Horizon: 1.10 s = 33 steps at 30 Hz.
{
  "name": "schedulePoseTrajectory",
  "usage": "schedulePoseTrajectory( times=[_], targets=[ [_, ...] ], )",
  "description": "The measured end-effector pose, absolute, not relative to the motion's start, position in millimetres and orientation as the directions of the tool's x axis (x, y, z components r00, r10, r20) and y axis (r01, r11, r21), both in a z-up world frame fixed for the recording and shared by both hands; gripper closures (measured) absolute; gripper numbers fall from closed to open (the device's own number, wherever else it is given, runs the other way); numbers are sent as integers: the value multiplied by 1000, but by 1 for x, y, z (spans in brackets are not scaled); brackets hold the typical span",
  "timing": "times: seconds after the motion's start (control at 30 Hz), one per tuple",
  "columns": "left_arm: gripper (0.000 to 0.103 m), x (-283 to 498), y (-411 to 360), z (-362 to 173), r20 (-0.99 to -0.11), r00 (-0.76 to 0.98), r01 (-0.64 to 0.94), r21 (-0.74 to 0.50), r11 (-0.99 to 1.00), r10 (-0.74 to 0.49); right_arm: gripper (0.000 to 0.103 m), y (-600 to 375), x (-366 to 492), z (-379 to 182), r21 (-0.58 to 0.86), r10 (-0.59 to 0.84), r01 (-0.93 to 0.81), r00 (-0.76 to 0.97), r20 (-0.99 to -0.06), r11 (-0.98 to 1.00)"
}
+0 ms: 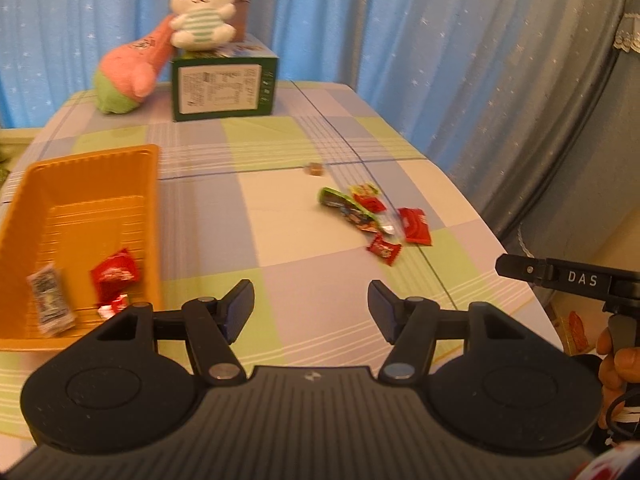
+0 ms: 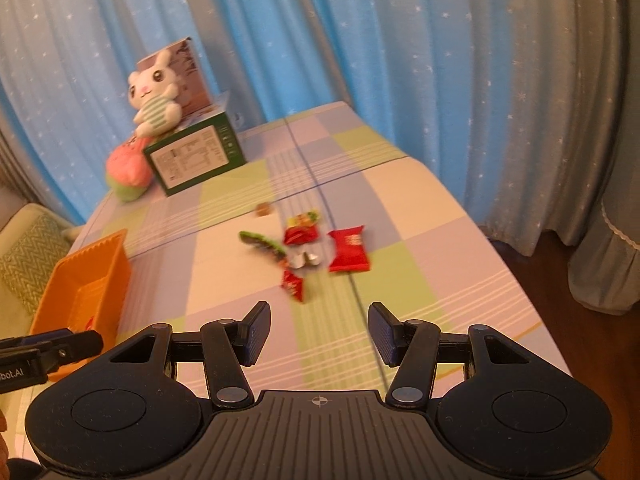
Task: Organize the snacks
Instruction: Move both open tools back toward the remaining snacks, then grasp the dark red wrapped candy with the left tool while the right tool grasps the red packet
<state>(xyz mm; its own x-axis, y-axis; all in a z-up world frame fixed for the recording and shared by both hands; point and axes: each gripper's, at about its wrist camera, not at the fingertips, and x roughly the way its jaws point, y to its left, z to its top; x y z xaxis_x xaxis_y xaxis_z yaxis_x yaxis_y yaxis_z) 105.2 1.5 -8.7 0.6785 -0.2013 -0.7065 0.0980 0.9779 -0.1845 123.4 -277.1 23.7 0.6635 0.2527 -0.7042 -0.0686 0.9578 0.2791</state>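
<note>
A: What's biggest here?
B: The counter [image 1: 320, 240] under a checked cloth, blue curtains [image 1: 360, 20] behind it. An orange tray [image 1: 80, 184] sits at its left, holding a red packet [image 1: 115, 272] and a grey one [image 1: 50, 300].
A: The loose snacks?
B: A cluster right of centre, well apart from the tray: a red wrapper [image 2: 348, 250], a green packet [image 2: 262, 242], smaller red sweets [image 2: 293, 284].
A: The jaws?
B: On the left gripper [image 1: 311, 306] and right gripper [image 2: 318, 332] alike they stand apart with nothing between them, above the cloth.
</note>
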Motion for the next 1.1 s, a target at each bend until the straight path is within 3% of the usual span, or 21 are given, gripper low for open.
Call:
schedulePoseTrajectory(
  times=[0.3, 1.1],
  targets=[
    [44, 141, -30, -29, -723, 644, 150, -201, 968, -250, 49, -300, 145, 10, 278, 223, -25, 668, -710, 960],
    [44, 238, -105, -126, -724, 594, 465, -47, 884, -351, 49, -313, 223, -55, 292, 226, -1, 635, -739, 956]
  ],
)
